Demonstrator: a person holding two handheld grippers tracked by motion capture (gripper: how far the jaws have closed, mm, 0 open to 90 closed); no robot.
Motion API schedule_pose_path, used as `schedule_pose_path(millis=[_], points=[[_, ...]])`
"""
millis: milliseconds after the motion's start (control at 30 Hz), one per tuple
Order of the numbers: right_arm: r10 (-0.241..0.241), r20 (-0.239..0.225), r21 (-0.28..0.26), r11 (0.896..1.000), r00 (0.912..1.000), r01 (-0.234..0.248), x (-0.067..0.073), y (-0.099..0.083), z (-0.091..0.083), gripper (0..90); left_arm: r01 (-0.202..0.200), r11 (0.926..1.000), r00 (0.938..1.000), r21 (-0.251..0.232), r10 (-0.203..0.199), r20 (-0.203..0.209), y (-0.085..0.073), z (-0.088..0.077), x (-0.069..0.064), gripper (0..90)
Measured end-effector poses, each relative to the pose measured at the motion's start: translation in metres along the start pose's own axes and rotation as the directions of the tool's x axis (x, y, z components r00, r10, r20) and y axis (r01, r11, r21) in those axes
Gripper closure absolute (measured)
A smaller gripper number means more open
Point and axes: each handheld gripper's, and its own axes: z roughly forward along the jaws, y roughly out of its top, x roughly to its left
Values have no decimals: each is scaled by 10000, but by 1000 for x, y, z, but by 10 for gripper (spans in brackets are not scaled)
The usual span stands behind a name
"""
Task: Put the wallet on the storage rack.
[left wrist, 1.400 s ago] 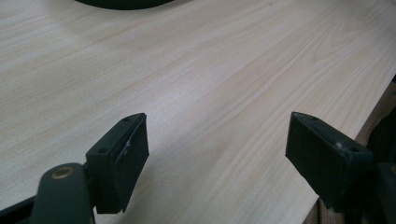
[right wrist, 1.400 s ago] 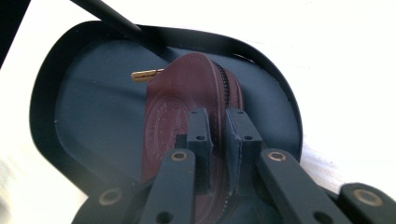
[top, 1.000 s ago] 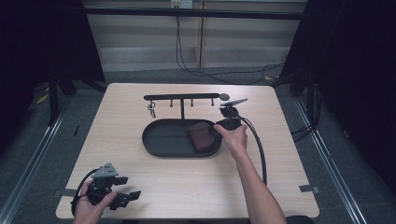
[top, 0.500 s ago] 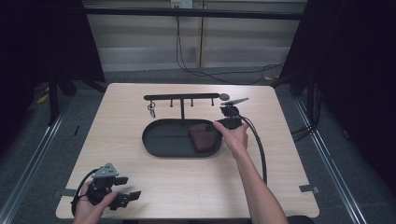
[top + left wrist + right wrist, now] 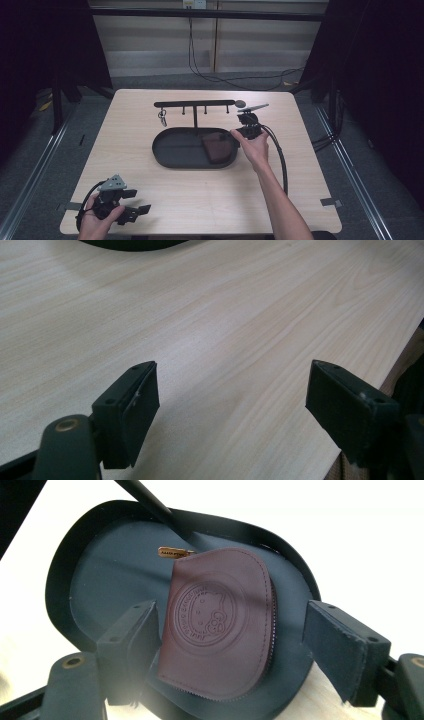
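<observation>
A maroon coin purse (image 5: 218,147) with a round embossed stamp lies flat in the right end of a black oval tray (image 5: 165,160). In the right gripper view the purse (image 5: 220,625) sits between and beyond the jaws. My right gripper (image 5: 235,647) has just been opening, and its pads stand clear of the purse on both sides. From above, the right gripper (image 5: 236,137) hovers at the tray's right rim. My left gripper (image 5: 136,201) rests open near the table's front left corner, with only bare wood between its jaws (image 5: 235,410).
A black hook rack (image 5: 195,105) stands behind the tray on a post (image 5: 145,500), and keys (image 5: 162,117) hang at its left end. The right gripper's cable (image 5: 280,155) loops over the table. The table edge (image 5: 400,355) lies close to the left gripper.
The right gripper has drawn back slightly from the purse, which stays lying in the tray. The left gripper has not moved.
</observation>
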Motion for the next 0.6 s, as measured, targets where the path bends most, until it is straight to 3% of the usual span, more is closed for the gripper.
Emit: schedule_pose_path(millis=[233, 400, 600], points=[[5, 55, -337, 9994, 10000, -3, -8, -12, -13, 150, 144, 9998, 9998, -98, -145, -102, 0, 0, 1, 211], [-205, -112, -779, 9968, 9997, 196, -12, -22, -27, 161, 200, 9995, 9997, -232, -203, -113, 0, 0, 1, 211], [-389, 97, -1089, 9933, 9992, 397, -17, -38, -44, 178, 204, 9994, 9997, -290, -208, -135, -1, 0, 1, 211]])
